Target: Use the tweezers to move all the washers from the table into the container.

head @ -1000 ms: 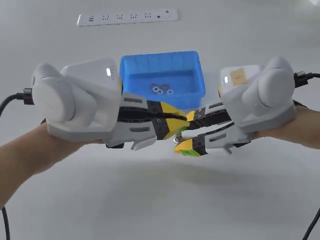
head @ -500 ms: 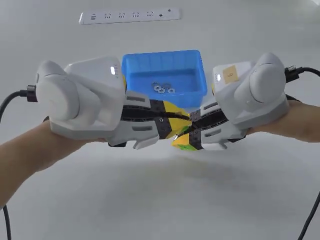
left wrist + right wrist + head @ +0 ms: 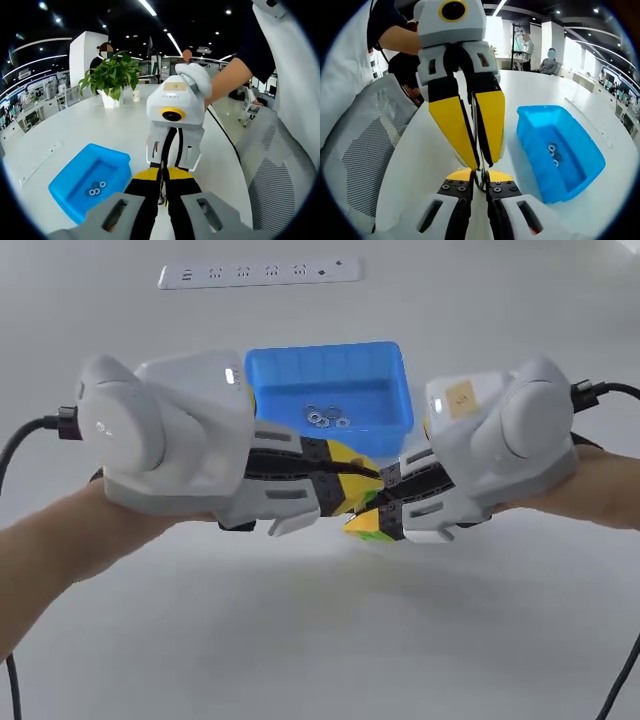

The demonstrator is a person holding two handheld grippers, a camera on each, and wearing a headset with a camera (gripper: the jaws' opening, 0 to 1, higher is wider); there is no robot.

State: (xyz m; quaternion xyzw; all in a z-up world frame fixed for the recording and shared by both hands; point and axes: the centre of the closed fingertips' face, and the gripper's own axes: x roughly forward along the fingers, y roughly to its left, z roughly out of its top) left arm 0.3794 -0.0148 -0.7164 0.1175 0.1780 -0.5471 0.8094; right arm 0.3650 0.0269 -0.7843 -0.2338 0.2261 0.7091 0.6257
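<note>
Done: a few washers [image 3: 326, 419] inside the blue container [image 3: 392, 375], upper middle of the head view.
Left to do: hard to tell, with part of the white bench [image 3: 320, 640] hidden under the grippers.
Left gripper [image 3: 352, 483]: squeezed tight on the thin tweezers [image 3: 479, 176].
Right gripper [image 3: 372, 521]: almost closed, tip to tip with the left, pinching the same tweezers.
Container: just above the tips, apart.

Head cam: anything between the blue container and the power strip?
No. In the head view the white table between the blue container and the power strip is bare; the washers lie inside the container.
</note>
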